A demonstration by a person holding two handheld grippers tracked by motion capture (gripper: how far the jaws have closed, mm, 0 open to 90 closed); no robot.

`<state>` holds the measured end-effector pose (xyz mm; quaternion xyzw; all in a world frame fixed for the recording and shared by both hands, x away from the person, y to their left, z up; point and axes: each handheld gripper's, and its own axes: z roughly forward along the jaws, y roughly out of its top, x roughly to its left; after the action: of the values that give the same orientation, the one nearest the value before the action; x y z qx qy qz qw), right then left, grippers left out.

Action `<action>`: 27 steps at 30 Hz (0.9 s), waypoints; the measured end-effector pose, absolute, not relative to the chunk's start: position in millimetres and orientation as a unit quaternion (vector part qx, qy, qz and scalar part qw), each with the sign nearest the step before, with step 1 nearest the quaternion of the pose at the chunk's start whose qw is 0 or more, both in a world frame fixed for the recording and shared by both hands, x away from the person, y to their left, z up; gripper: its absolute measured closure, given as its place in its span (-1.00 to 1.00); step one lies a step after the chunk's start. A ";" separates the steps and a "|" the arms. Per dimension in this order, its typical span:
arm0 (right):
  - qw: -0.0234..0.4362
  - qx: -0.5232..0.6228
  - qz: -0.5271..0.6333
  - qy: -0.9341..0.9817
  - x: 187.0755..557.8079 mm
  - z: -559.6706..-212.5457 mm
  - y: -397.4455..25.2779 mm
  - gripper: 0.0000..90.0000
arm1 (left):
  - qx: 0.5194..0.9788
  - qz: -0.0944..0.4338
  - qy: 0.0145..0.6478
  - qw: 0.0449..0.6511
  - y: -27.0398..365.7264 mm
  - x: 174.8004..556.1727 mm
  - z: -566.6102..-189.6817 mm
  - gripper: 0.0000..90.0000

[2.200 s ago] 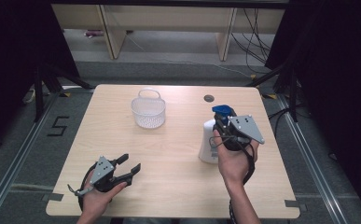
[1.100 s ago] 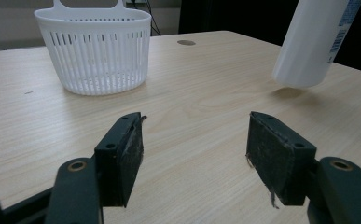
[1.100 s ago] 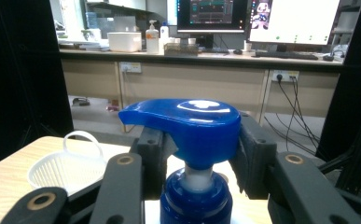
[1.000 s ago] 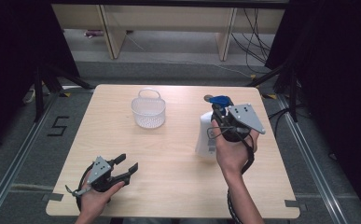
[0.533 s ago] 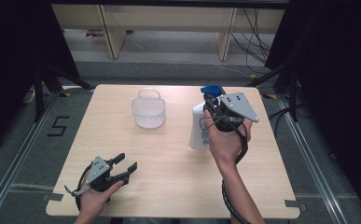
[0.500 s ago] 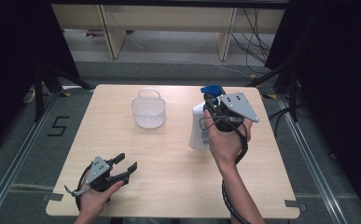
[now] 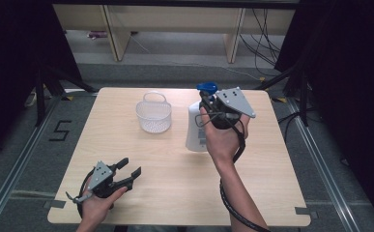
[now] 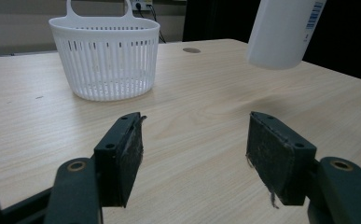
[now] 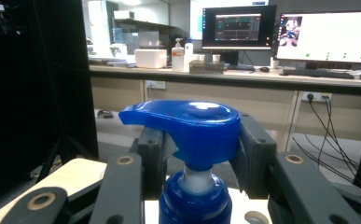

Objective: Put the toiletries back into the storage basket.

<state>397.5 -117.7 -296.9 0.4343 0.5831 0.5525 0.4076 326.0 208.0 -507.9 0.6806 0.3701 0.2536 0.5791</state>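
My right hand-held gripper (image 7: 208,104) is clamped on the blue pump (image 9: 187,126) of the white bottle (image 7: 195,128), jaws pressed to either side of the pump head. In the left gripper view the bottle's base hangs clear of the counter (image 7: 271,159), shadow beneath it. The basket (image 7: 153,111) stands just left of the bottle. My left hand-held gripper (image 7: 126,173) rests near the counter's front left corner, jaws wide apart and empty.
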 end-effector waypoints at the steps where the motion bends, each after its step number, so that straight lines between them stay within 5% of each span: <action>1: 0.407 0.434 0.553 0.583 398.3 -296.9 -116.5 0.34 | 0.680 0.253 0.369 0.580 207.9 326.2 -508.1 -0.21; 27: 0.393 0.424 0.560 0.594 414.7 -286.5 -79.5 0.34 | 0.680 0.254 0.363 0.584 206.3 326.4 -506.3 -0.21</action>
<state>414.7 -79.5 -286.5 0.4237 0.5939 0.5598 0.3931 326.4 206.3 -506.3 0.6803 0.3635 0.2538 0.5837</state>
